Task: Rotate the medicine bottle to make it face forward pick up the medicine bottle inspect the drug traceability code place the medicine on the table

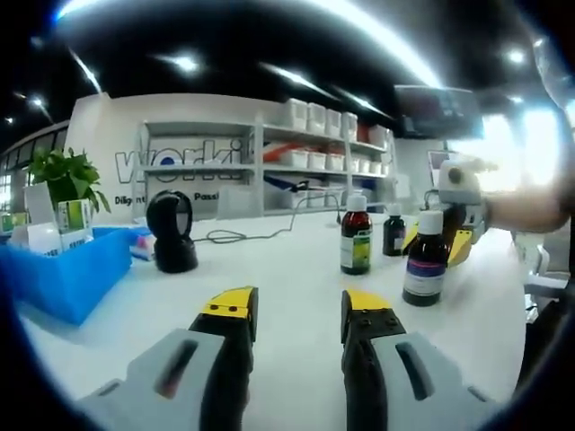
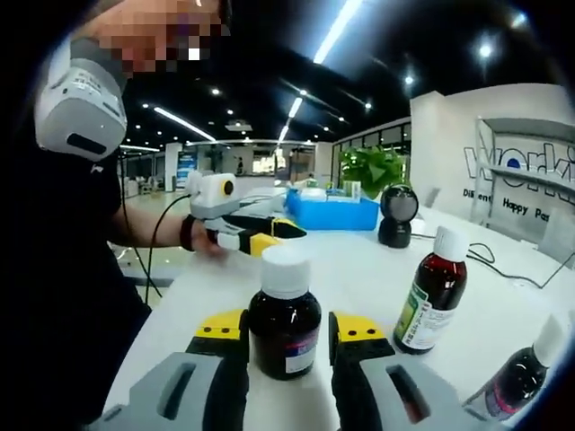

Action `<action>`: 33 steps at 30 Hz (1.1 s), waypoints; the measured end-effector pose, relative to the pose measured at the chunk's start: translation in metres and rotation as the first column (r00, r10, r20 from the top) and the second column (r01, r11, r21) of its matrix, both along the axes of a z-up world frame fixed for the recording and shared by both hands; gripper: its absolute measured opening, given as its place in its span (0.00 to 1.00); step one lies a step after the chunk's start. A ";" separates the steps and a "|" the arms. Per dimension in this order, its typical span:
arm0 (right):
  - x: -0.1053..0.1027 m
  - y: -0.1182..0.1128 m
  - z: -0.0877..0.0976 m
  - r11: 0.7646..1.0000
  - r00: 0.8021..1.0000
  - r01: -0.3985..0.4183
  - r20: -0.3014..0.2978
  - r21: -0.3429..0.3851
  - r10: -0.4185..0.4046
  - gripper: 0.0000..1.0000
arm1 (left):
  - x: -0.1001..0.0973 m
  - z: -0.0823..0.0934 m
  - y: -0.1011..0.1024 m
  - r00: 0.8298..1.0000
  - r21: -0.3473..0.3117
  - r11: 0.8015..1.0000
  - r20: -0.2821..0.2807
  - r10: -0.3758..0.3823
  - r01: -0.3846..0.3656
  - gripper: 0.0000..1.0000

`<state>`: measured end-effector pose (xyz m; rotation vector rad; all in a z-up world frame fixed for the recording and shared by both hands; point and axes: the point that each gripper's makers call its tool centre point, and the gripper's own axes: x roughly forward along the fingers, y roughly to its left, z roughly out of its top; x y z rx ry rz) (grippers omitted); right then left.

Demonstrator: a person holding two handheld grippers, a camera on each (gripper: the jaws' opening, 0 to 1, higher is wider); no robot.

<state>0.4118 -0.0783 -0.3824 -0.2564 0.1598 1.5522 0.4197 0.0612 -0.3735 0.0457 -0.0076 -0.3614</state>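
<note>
White tabletop in an open showroom, shelving and wall lettering behind. My target, the dark brown glass medicine bottle with a white cap and purple-edged label, stands upright on it between the jaws of my right gripper; the yellow pads sit just beside its sides, and I cannot tell if they press or only bracket it. Same bottle in the left gripper view, the right gripper behind it. My left gripper hangs low over bare table, jaws apart, holding nothing. Nearby: a second brown bottle with a green label, a smaller dark bottle, both upright and apart from mine. Further off, a black dome-shaped barcode scanner with cable, a blue plastic bin, a potted green plant. Judging progress: early; bottle not lifted, rotation maybe under way, code check and set-down remain.
</note>
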 end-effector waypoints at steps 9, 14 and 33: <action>0.001 -0.002 -0.003 0.999 0.999 0.045 -0.003 0.017 -0.045 0.27 | 0.000 -0.001 -0.001 1.000 0.010 1.000 -0.001 -0.001 0.001 0.28; 0.000 -0.004 -0.003 0.995 0.994 0.103 0.020 0.009 -0.104 0.27 | 0.000 -0.001 0.000 1.000 0.009 1.000 0.000 0.000 0.000 0.28; 0.000 -0.007 -0.001 0.922 0.921 0.385 0.035 0.043 -0.387 0.27 | -0.001 0.001 0.000 1.000 0.012 1.000 0.010 0.003 -0.003 0.28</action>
